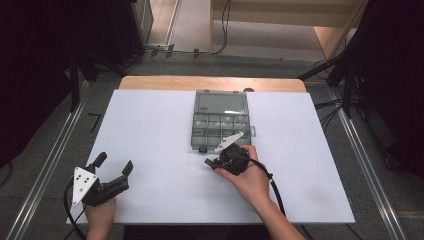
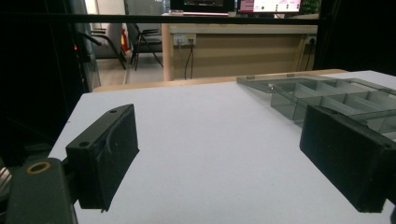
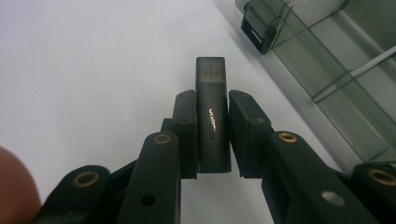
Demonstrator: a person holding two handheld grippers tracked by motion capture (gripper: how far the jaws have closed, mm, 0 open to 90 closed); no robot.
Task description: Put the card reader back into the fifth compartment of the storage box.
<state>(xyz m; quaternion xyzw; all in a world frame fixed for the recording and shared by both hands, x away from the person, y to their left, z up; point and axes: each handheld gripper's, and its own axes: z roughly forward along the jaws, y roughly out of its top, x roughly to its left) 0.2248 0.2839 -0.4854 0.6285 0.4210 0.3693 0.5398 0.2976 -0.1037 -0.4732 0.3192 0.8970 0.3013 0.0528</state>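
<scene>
At the near left of the white table (image 1: 150,150) the left gripper (image 1: 114,165) rests with its jaws spread wide and nothing between them. Right of centre, the right gripper (image 1: 212,163) is clamped on a small black stick (image 3: 213,112), just near the clear compartment box (image 1: 221,120), which lies open.

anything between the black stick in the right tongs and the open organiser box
Nothing visible. The right tongs are shut on the black stick, and bare white table lies between it and the open box, whose compartments look empty. The box's front latch sits just ahead.
</scene>
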